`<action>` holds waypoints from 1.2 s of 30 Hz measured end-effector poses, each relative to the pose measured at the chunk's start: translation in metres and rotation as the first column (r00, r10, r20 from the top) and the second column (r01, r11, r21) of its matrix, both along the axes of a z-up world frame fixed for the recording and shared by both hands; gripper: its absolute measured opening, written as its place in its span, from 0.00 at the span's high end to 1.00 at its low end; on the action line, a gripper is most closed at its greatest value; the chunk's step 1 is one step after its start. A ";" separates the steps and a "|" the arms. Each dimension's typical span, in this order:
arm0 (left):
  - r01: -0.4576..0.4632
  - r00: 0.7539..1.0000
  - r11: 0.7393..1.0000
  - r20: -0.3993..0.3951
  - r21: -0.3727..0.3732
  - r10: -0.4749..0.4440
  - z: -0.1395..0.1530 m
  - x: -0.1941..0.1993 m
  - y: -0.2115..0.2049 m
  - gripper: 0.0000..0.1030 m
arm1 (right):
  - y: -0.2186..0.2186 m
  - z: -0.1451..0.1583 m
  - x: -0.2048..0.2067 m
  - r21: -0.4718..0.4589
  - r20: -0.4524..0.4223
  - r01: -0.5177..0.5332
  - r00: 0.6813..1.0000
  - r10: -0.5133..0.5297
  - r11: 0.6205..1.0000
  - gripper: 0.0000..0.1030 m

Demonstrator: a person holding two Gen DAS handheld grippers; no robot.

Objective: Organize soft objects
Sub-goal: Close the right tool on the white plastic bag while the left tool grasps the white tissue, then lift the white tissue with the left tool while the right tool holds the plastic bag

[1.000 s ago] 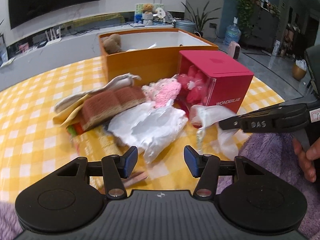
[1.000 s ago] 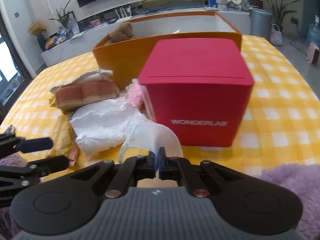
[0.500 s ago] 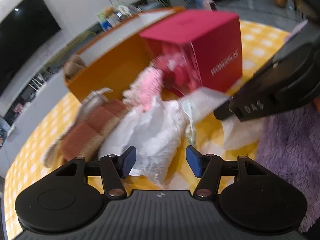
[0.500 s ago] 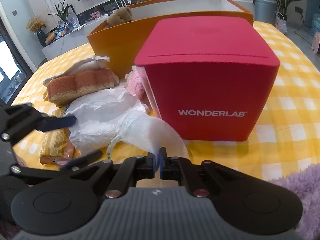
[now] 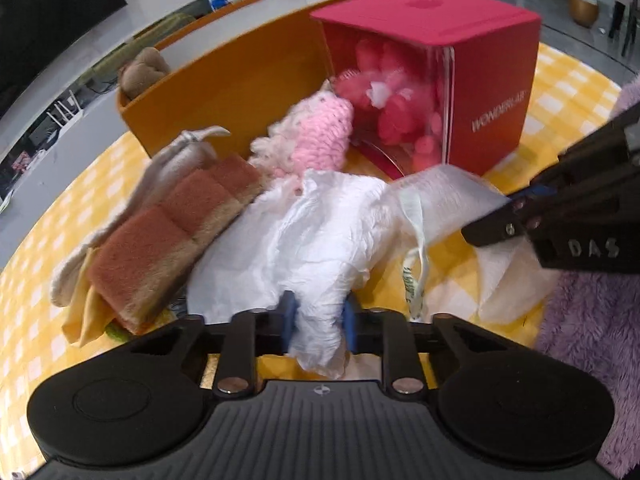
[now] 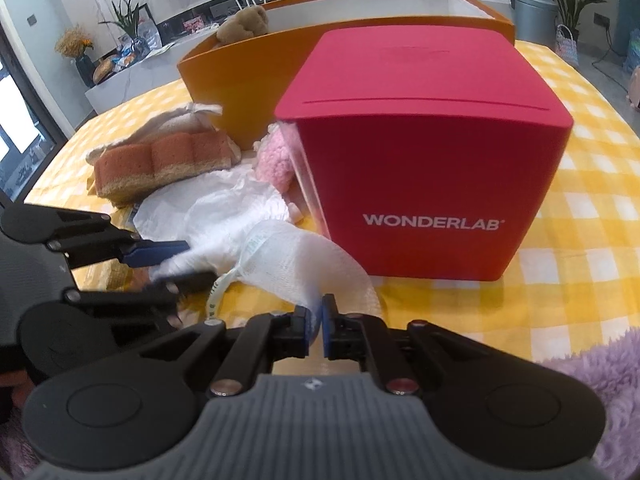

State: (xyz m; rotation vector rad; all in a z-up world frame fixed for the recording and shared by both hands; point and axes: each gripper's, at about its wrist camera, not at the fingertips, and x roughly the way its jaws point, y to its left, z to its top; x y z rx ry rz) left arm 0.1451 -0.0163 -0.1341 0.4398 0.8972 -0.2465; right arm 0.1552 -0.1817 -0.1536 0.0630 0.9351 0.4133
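A crumpled white cloth [image 5: 304,240] lies on the yellow checked table [image 5: 36,272], and it also shows in the right wrist view [image 6: 224,216]. My left gripper [image 5: 318,320] is shut on its near end. My right gripper [image 6: 316,322] is shut on a white mesh bag [image 6: 304,256] with a drawstring, which also shows in the left wrist view [image 5: 448,196]. Behind lie an orange sponge block [image 5: 168,232], a beige cloth [image 5: 176,152] and a pink knitted piece [image 5: 320,136].
A red WONDERLAB box [image 6: 432,168] with pink soft items behind its clear side [image 5: 396,108] stands mid-table. An orange bin [image 5: 240,80] behind it holds a brown plush toy [image 5: 144,68]. A purple fluffy fabric [image 5: 592,340] lies at the near right.
My left gripper moved forward and closed on the white cloth; it was open before. My right gripper stayed shut on the mesh bag and lifted it slightly.
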 end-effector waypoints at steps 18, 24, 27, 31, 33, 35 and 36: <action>-0.120 0.987 0.911 -0.142 -0.395 0.068 0.051 -0.055 0.023 0.90 | -0.015 0.025 -0.027 -0.010 0.096 0.095 0.991 -0.094 0.995 0.97; -0.253 0.956 0.802 -0.265 -0.541 0.124 0.038 -0.054 0.042 0.90 | -0.030 0.033 -0.037 -0.005 0.102 0.130 0.986 -0.128 0.992 0.98; -0.337 0.933 0.778 -0.300 -0.531 0.199 0.031 -0.047 0.050 0.90 | -0.029 0.032 -0.039 -0.003 0.112 0.127 0.986 -0.126 0.992 0.98; -0.394 0.912 0.752 -0.323 -0.528 0.252 0.023 -0.040 0.057 0.90 | -0.030 0.033 -0.044 0.016 0.123 0.108 0.986 -0.109 0.994 0.98; -0.421 0.902 0.756 -0.322 -0.501 0.290 0.018 -0.034 0.057 0.90 | -0.026 0.033 -0.046 0.011 0.129 0.089 0.988 -0.089 0.996 0.98; -0.416 0.905 0.774 -0.298 -0.477 0.303 0.019 -0.029 0.054 0.90 | -0.022 0.031 -0.044 0.001 0.129 0.076 0.989 -0.075 0.997 0.98; -0.408 0.909 0.777 -0.293 -0.479 0.297 0.021 -0.026 0.052 0.90 | -0.021 0.030 -0.044 0.002 0.126 0.073 0.989 -0.072 0.997 0.98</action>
